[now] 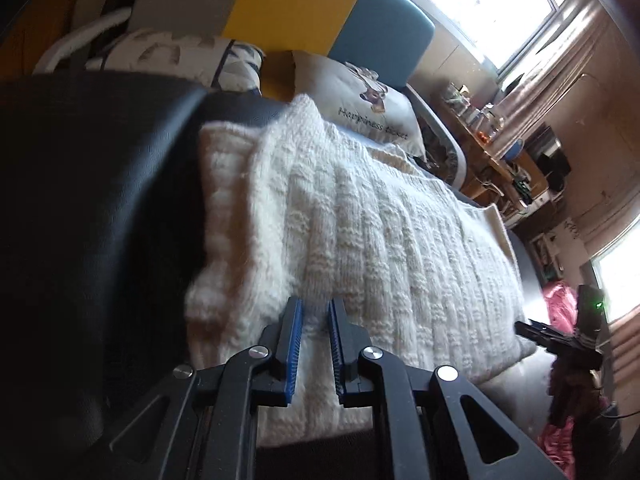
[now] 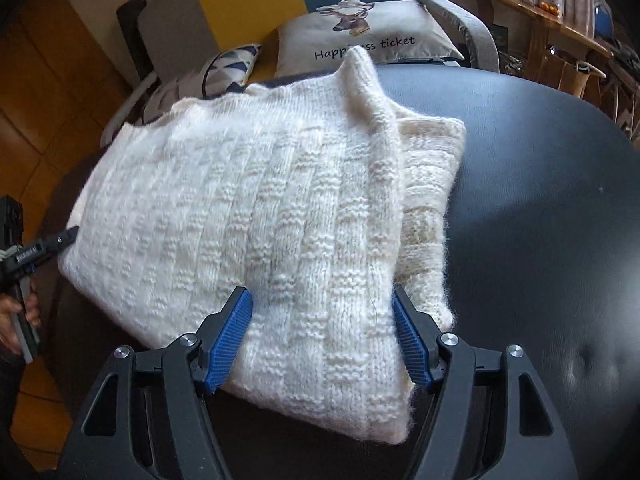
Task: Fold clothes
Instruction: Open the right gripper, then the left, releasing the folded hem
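A cream knitted sweater (image 1: 360,220) (image 2: 248,208) lies folded into a thick rectangle on a black padded seat (image 2: 540,200), with a second folded layer showing under its right side. My left gripper (image 1: 314,304) is at the sweater's left edge. Its blue pads stand a narrow gap apart with knit between them, so it looks shut on the fabric. In the right wrist view that left gripper (image 2: 68,236) touches the sweater's edge with its tip. My right gripper (image 2: 322,292) is open wide over the near edge and grips nothing. It also shows as the right gripper (image 1: 524,326) in the left wrist view.
A pillow printed "Happiness ticket" (image 2: 380,28) and a patterned cushion (image 2: 232,64) lie behind the sweater against yellow and blue panels. A cluttered wooden shelf (image 2: 560,28) stands at the right. A hand (image 2: 16,312) holds the left tool. Wooden floor (image 2: 48,100) lies to the left.
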The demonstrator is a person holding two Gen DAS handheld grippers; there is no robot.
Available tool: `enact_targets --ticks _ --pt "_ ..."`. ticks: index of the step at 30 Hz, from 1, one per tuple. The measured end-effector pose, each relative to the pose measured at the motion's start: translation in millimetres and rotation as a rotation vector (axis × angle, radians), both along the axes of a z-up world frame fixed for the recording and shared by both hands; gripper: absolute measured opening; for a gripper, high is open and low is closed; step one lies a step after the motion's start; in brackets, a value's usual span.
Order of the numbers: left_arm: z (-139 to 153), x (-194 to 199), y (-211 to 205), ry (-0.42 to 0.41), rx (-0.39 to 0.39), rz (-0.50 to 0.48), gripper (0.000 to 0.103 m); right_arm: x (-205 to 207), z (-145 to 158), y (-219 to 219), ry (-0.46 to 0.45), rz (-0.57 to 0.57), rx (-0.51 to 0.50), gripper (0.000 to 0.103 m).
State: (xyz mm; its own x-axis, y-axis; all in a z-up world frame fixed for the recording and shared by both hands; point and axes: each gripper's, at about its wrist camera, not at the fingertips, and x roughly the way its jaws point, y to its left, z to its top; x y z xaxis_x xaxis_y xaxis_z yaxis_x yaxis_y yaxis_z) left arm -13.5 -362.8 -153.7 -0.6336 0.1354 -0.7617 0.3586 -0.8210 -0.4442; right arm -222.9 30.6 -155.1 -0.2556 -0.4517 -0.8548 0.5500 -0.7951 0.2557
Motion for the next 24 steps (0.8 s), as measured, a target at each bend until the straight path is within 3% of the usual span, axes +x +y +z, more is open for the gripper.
enact_targets --ticks 5,14,18,24 --pt "-5.2 31.5 23.0 -0.001 -0.003 -0.044 0.011 21.0 -1.1 8.9 0.006 0.004 0.024 0.072" --pt "-4.6 74.2 39.8 0.005 0.080 -0.042 0.010 55.7 0.2 38.0 -0.044 0.020 0.039 0.072" --pt "-4.2 86.4 43.2 0.013 0.109 -0.029 0.010 59.1 13.5 48.1 -0.029 -0.030 0.044 0.072" --pt "13.5 99.6 38.4 0.019 0.058 0.006 0.013 82.9 55.7 52.6 0.138 -0.027 0.091 0.072"
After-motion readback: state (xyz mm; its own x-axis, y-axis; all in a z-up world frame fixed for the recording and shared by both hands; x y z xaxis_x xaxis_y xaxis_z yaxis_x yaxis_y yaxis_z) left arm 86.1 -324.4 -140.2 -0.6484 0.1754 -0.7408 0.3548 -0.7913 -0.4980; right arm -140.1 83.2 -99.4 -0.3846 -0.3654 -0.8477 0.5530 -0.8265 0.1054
